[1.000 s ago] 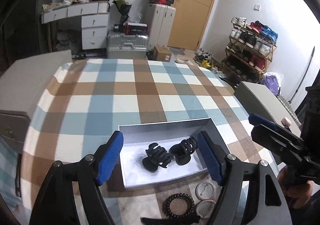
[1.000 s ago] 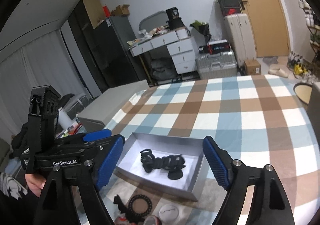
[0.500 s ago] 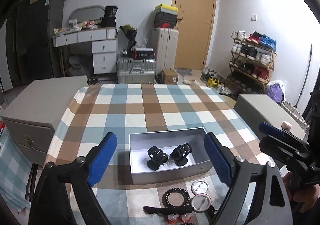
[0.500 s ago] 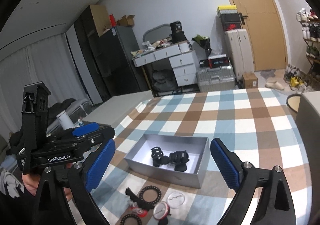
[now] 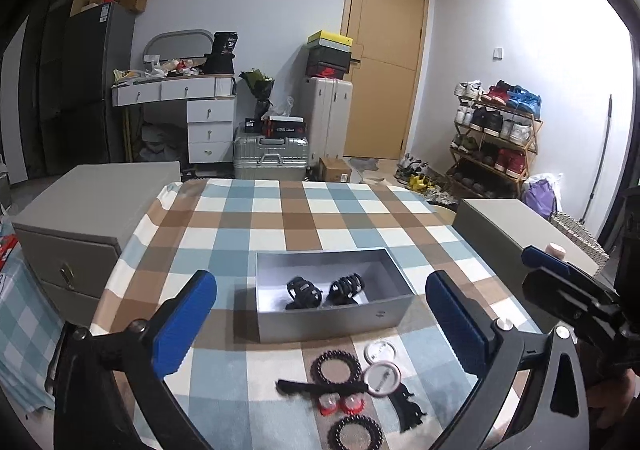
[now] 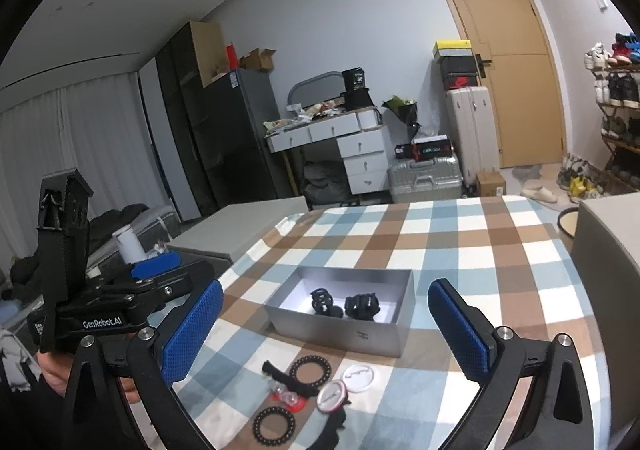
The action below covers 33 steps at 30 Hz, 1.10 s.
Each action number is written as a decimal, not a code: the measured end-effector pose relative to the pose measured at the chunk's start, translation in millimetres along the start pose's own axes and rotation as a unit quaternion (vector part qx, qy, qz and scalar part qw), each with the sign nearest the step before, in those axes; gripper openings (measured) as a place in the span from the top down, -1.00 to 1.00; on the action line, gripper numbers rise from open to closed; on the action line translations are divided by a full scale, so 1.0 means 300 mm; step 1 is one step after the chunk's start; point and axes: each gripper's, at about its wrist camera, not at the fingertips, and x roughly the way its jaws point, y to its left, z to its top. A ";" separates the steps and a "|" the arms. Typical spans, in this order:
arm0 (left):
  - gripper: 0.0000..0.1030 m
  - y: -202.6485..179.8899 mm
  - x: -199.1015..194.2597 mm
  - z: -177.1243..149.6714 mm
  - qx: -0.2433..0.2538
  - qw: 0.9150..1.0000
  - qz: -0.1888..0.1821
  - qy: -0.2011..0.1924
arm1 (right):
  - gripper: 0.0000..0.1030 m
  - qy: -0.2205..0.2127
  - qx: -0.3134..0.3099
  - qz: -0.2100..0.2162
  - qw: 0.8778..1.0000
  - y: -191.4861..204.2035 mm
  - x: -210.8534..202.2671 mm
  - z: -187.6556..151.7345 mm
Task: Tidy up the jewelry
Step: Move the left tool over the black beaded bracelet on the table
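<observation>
A grey open box (image 5: 376, 317) (image 6: 360, 336) stands on the checked tablecloth and holds two black claw hair clips (image 5: 304, 292) (image 6: 362, 305). In front of it lie black beaded bracelets (image 5: 335, 363) (image 6: 310, 369), round badges (image 5: 382, 373) (image 6: 333, 394), a black hair tie (image 5: 316, 386) and small red pieces (image 5: 339, 404). My left gripper (image 5: 320, 326) is open and empty, above and behind the loose pieces. My right gripper (image 6: 326, 334) is open and empty, held back over the same pile. Each gripper shows at the edge of the other's view.
Grey cabinets (image 5: 92, 202) (image 5: 516, 226) flank the table on both sides. Behind are a white dresser (image 5: 188, 106), suitcases (image 5: 272, 154), a shoe rack (image 5: 496, 138) and a door (image 5: 384, 74).
Both grippers have pulled back and up from the box, staying open. The loose jewelry in front of the box has come fully into view.
</observation>
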 end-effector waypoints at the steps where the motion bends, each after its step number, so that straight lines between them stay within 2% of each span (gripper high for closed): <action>1: -0.98 0.000 -0.003 -0.010 -0.001 1.000 0.000 0.001 | -1.00 -0.002 0.002 0.000 1.000 0.002 -0.010 -0.004; 6: -0.98 0.002 -0.025 -0.062 -0.012 1.000 -0.006 0.006 | -1.00 -0.007 -0.004 -0.014 1.000 0.014 -0.057 -0.029; 12: -0.98 -0.023 -0.020 -0.150 0.004 0.999 -0.019 0.039 | -1.00 -0.004 -0.018 -0.031 0.999 0.016 -0.094 -0.064; 16: -0.98 -0.009 0.015 -0.210 -0.024 0.995 -0.036 0.087 | -1.00 0.001 -0.027 -0.040 0.999 0.016 -0.101 -0.101; 21: -0.98 0.007 0.031 -0.263 -0.051 0.991 -0.042 0.113 | -1.00 0.008 -0.039 -0.077 0.996 0.017 -0.083 -0.168; 24: -0.98 -0.001 0.048 -0.297 -0.048 0.988 -0.038 0.139 | -1.00 0.017 -0.040 -0.093 0.995 0.008 -0.065 -0.207; 27: -0.98 -0.014 0.049 -0.319 -0.038 0.988 -0.037 0.142 | -1.00 0.029 -0.038 -0.105 0.993 -0.002 -0.047 -0.239; 31: -0.98 -0.041 0.068 -0.339 -0.013 0.987 -0.022 0.158 | -1.00 0.036 -0.028 -0.102 0.994 -0.015 -0.037 -0.262; 33: -0.98 -0.049 0.082 -0.350 -0.009 0.984 -0.028 0.173 | -1.00 0.039 -0.028 -0.106 0.993 -0.017 -0.033 -0.269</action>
